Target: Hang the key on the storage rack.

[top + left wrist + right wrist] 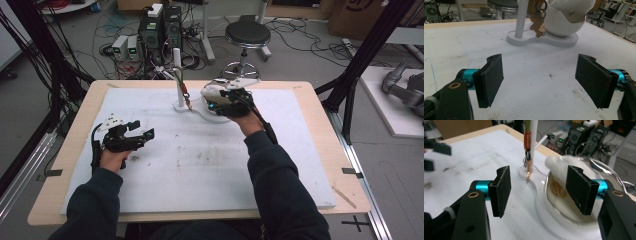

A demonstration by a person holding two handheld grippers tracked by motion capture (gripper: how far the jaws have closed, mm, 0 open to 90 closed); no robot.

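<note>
The right gripper (212,102) hides the bowl's (564,220) near side.

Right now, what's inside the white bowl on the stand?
In the right gripper view, the white bowl holds a gold-coloured ring-shaped item and a white fluffy wad at its far rim. The right gripper's jaw covers part of the bowl's inside.

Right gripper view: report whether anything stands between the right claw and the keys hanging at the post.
Nothing visible does. The right claw stands open, and the keys hang straight ahead by the post, over the bare stand base. The white wad lies aside, on the bowl.
</note>
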